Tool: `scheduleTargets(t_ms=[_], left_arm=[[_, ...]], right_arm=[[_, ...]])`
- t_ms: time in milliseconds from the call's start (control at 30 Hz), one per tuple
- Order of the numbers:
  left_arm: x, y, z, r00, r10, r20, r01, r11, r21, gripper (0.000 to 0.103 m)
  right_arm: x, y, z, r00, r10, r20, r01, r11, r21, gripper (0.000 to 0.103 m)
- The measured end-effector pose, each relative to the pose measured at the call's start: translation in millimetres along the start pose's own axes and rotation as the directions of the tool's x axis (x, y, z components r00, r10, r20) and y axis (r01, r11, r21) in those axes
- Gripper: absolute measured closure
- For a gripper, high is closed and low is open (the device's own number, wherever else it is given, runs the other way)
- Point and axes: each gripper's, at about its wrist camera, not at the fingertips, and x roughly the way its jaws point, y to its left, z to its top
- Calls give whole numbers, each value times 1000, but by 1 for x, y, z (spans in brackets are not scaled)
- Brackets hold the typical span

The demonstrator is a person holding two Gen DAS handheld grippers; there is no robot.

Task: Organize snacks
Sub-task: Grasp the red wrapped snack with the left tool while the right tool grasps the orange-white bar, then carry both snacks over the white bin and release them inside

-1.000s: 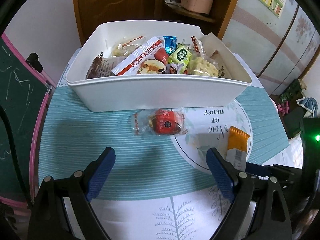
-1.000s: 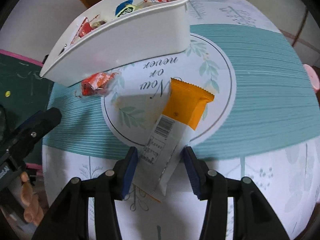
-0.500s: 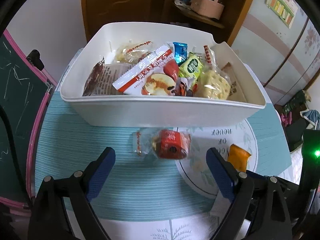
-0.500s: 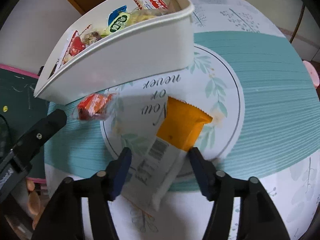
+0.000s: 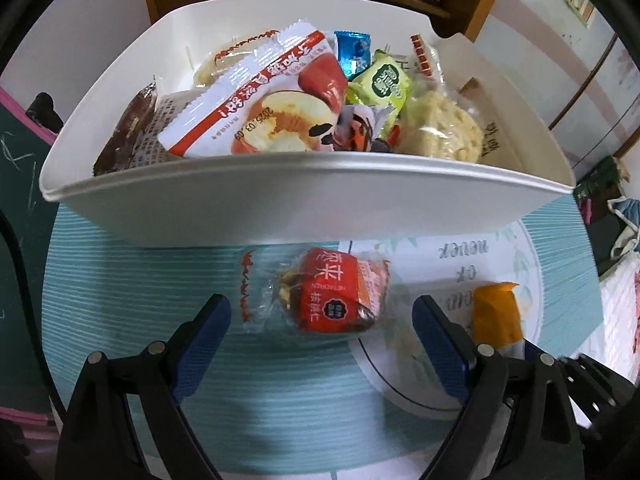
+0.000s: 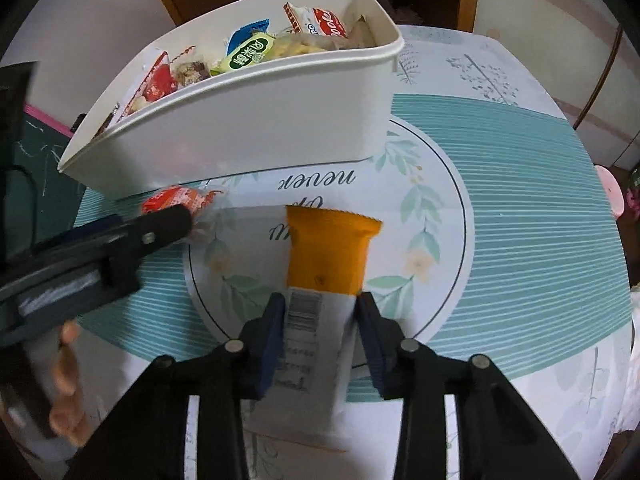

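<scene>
On the tablecloth just before the white bin (image 5: 304,196), the red date-walnut snack (image 5: 334,292) lies between the left gripper's (image 5: 320,332) spread fingers; best squeeze its firm red middle, not the clear wrapper tail; the right gripper (image 6: 320,316) pinches the orange packet (image 6: 328,256); the bin holds assorted wrapped snacks, heaped
</scene>
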Motion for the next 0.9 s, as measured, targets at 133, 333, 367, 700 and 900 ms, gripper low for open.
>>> scheduleTargets(t_ms=[133, 333, 367, 700, 900], left_arm=[[10, 1, 4, 1000, 9, -14, -9, 1000, -6, 11], [24, -12, -1, 996, 85, -9, -84, 995, 59, 16], [24, -12, -1, 997, 81, -5, -81, 995, 59, 18], [8, -15, -13, 997, 78, -10, -77, 996, 40, 60], [-28, -6, -25, 999, 18, 29, -18, 1000, 8, 60]], right_arm=[[2, 9, -2, 1000, -6, 7, 6, 1000, -25, 71], [-2, 1, -2, 1000, 10, 2, -10, 1000, -20, 71], [-2, 1, -3, 1000, 10, 3, -10, 1000, -20, 71], [-8, -2, -5, 999, 42, 18, -41, 999, -13, 72], [-38, -10, -4, 990, 112, 85, -113, 994, 2, 72]])
